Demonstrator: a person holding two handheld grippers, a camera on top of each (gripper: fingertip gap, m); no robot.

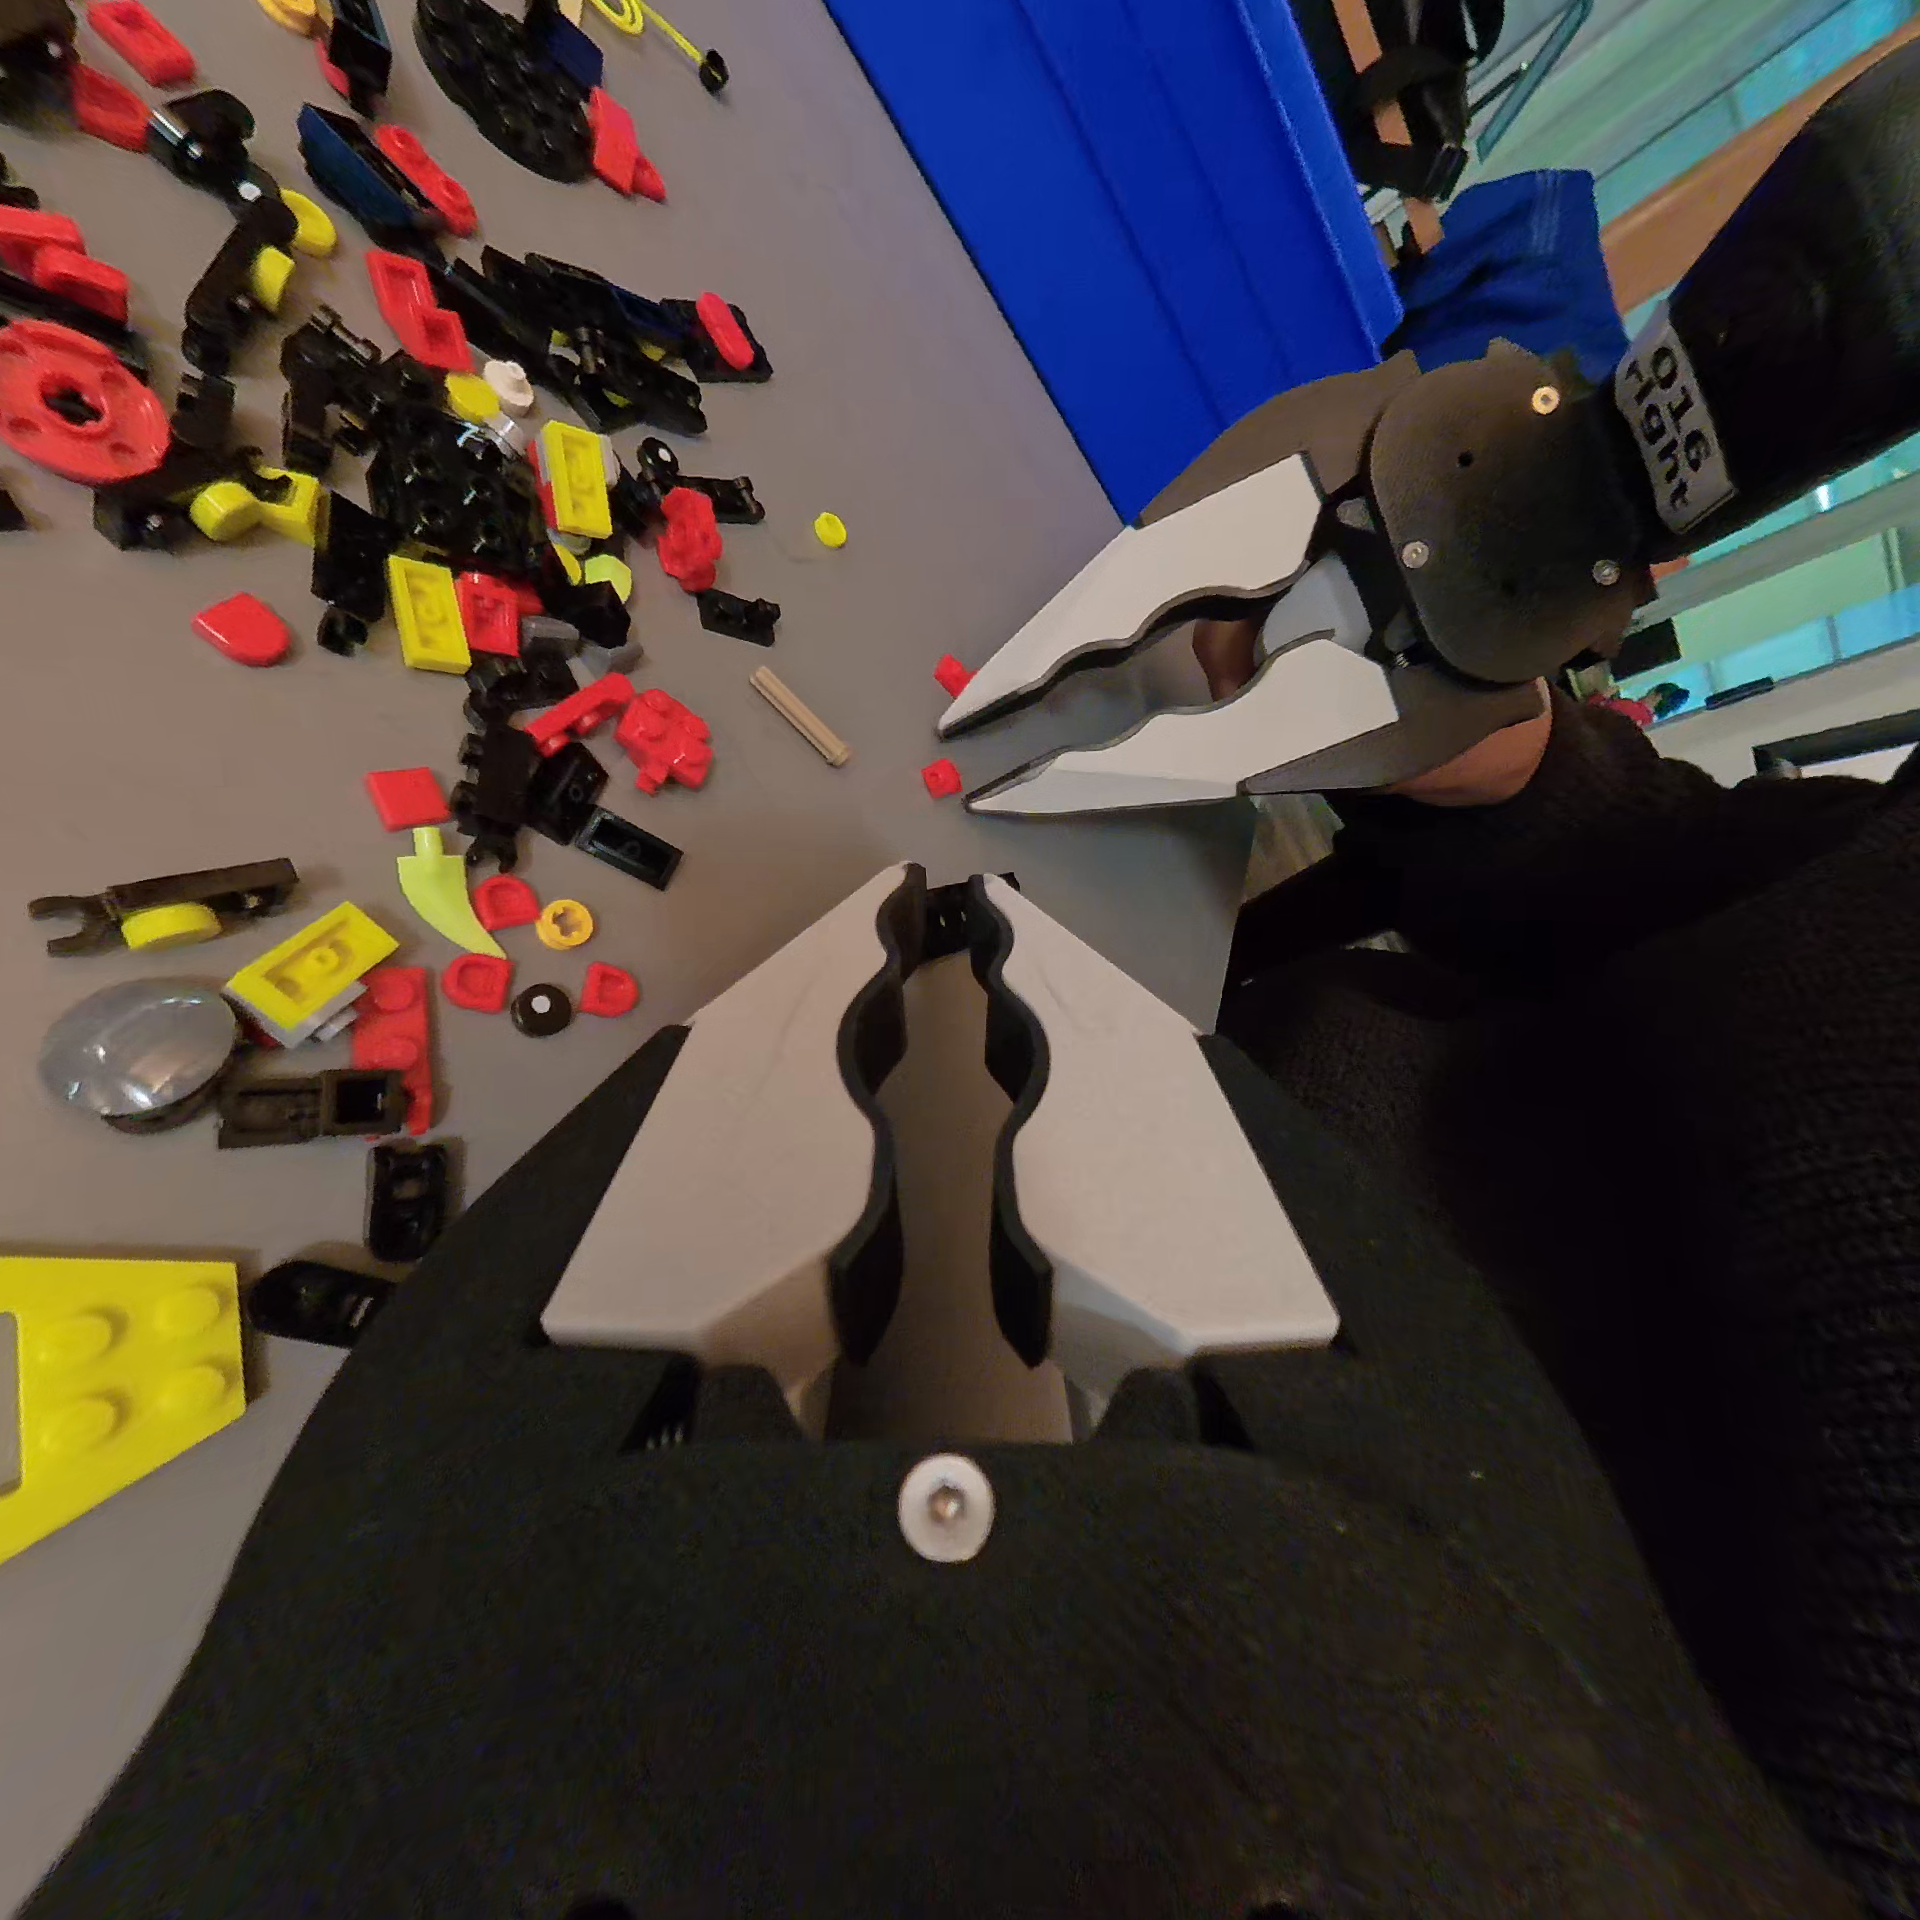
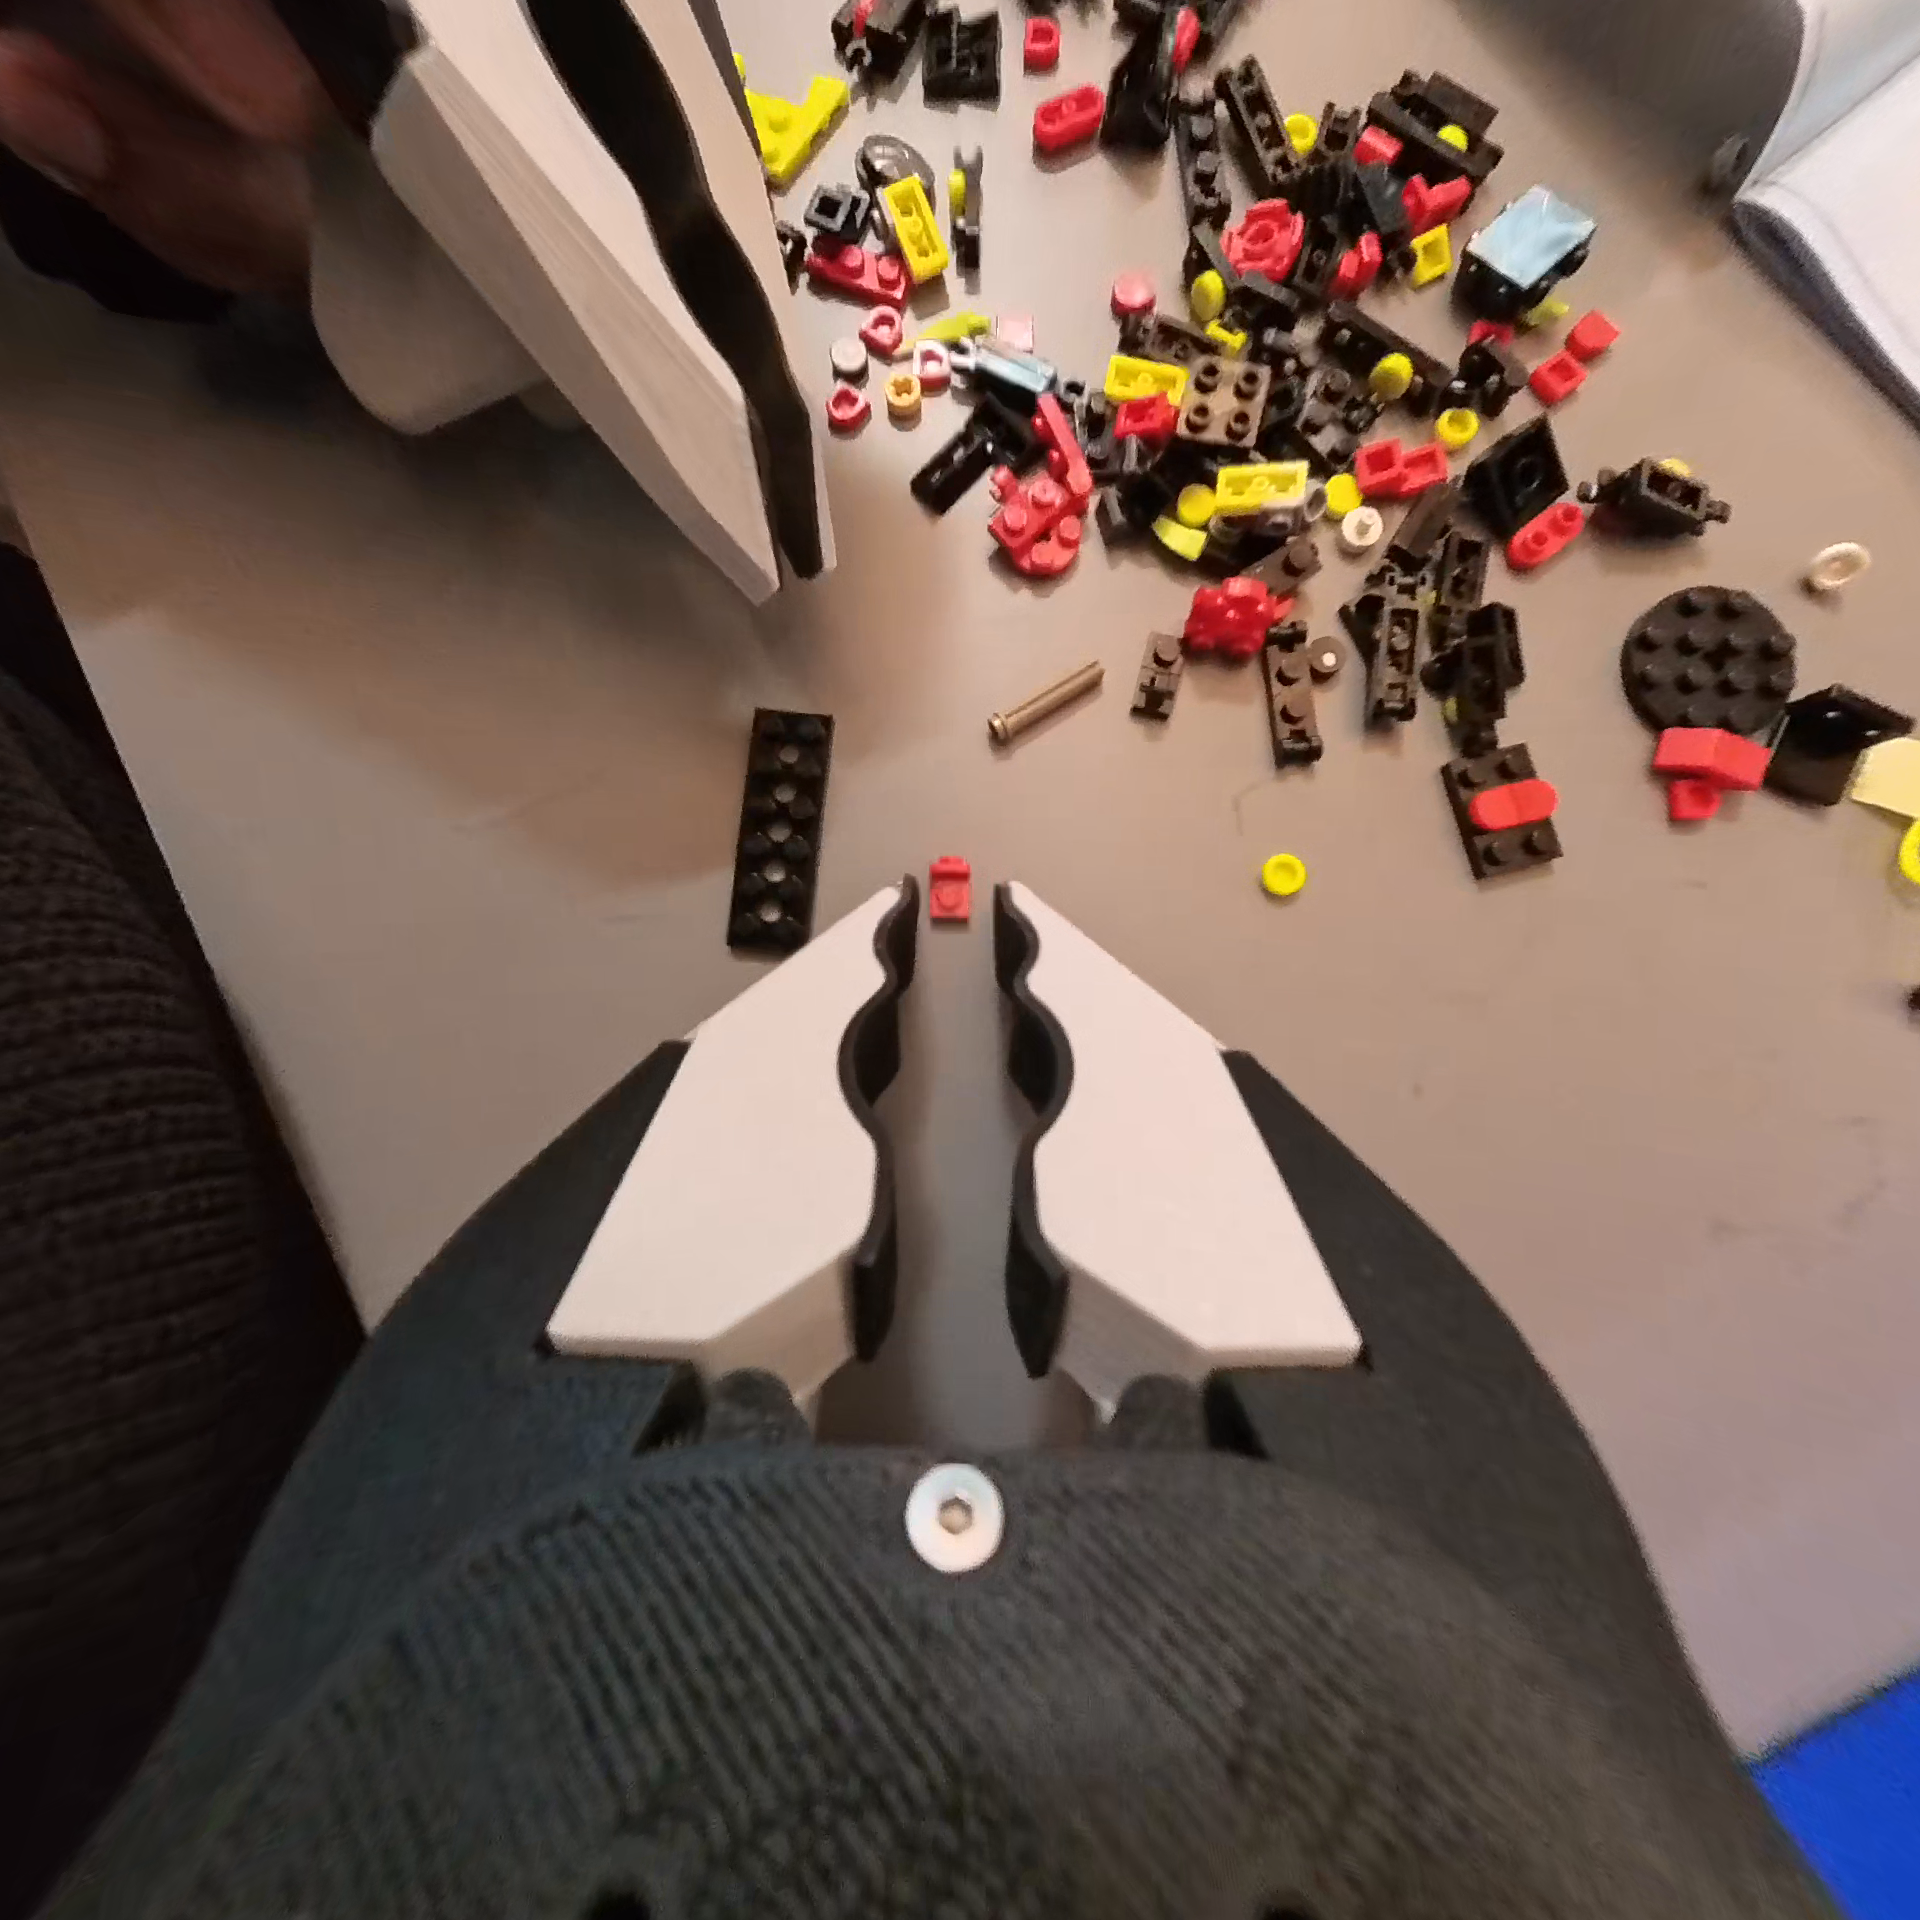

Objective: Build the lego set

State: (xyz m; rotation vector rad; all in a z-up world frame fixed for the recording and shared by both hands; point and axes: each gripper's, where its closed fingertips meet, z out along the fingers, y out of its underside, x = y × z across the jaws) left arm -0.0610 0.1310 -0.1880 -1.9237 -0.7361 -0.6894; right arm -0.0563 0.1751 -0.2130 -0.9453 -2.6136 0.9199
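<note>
A long black studded plate (image 2: 781, 831) lies flat on the grey table (image 2: 1351, 1247). A tiny red piece (image 2: 948, 891) lies just right of it. My right gripper (image 2: 951, 899) is low over the table, slightly open, with the red piece between its tips, not clamped. In the left wrist view the right gripper (image 1: 954, 766) shows that piece (image 1: 940, 777) at its tips and a second red piece (image 1: 951, 675) beside its far finger. My left gripper (image 1: 948, 888) has a narrow gap and is empty; the black plate (image 1: 951, 920) shows past its tips. From the right wrist view it (image 2: 805, 566) hovers just beyond the plate's far end.
A spread of loose red, black and yellow pieces (image 2: 1299, 416) fills the far table. A tan axle (image 2: 1044, 704), a yellow round stud (image 2: 1283, 873) and a black round plate (image 2: 1709, 660) lie nearer. A blue box (image 1: 1122, 208) stands at the table edge. A dark sleeve (image 2: 104, 1039) is at left. One gripper's finger ends stand about 6 centimetres off the other's. From the right gripper's tips to the tan axle (image 2: 1044, 704) is close to 4 centimetres. The left camera catches it too, in the left wrist view (image 1: 807, 721).
</note>
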